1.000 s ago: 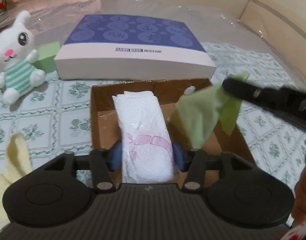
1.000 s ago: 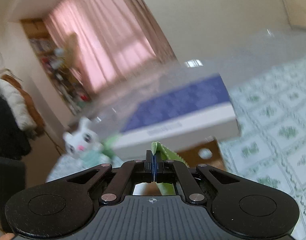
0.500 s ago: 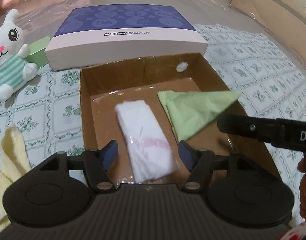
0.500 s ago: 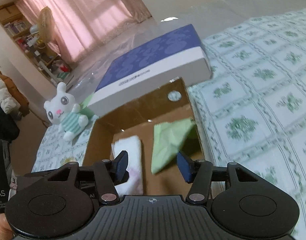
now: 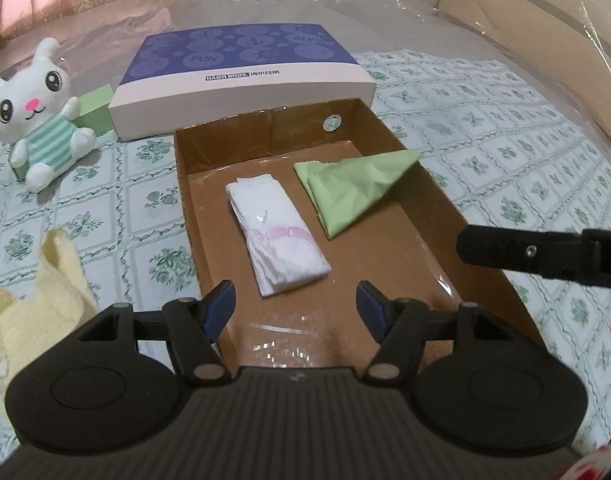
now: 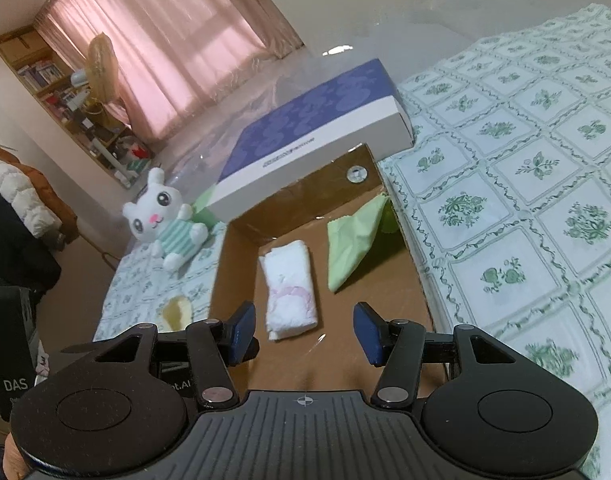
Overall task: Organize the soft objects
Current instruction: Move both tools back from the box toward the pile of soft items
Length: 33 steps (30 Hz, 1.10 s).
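Left of the spread, empty left tongs the yellow cloth lies unpacked, likely next; ahead in the box lie white towel and green cloth; the right tongs are likewise spread and empty.

Pink curtains backlit, bookshelf left w/ fan, cream walls.

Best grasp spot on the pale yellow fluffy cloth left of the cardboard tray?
Probably the raised fold of the pale yellow fluffy cloth: it stands up off the tablecloth, unlike the flat remainder. Bring the open left gripper down from above, jaws straddling that ridge, clear of the brown cardboard tray.
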Each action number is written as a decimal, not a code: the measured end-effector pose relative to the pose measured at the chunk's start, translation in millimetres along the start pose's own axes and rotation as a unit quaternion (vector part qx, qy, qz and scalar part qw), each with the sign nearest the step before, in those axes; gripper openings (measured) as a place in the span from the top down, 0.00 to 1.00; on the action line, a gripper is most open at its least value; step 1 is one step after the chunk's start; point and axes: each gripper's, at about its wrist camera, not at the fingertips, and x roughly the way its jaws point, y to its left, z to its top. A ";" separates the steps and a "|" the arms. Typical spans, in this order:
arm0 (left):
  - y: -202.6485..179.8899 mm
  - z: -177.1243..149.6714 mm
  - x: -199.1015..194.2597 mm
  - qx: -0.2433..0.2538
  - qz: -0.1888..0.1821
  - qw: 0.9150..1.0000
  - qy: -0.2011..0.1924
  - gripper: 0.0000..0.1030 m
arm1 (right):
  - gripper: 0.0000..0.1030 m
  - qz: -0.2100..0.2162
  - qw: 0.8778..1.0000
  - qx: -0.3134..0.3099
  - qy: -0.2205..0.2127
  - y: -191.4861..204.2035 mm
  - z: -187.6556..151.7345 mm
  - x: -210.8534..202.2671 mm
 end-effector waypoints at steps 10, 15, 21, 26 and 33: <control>-3.0 -30.1 -65.2 -0.003 -0.008 1.000 -0.029 0.38 | 0.46 -0.010 1.000 0.003 -0.022 26.6 -28.7 -47.1; 0.6 -52.2 -100.8 -0.014 -0.012 0.999 -0.044 0.36 | 0.41 -0.016 0.999 0.009 -0.035 38.0 -49.2 -71.1; 4.8 -80.2 -137.6 -0.018 -0.007 0.998 -0.060 0.36 | 0.37 -0.025 0.998 0.012 -0.050 51.3 -72.8 -95.0; 10.5 -106.3 -161.5 -0.024 -0.002 0.997 -0.071 0.36 | 0.34 -0.035 0.997 0.001 -0.065 65.2 -92.1 -112.5; 18.9 -139.4 -189.9 -0.036 0.011 0.996 -0.085 0.36 | 0.26 -0.038 0.995 -0.007 -0.089 77.2 -119.3 -132.5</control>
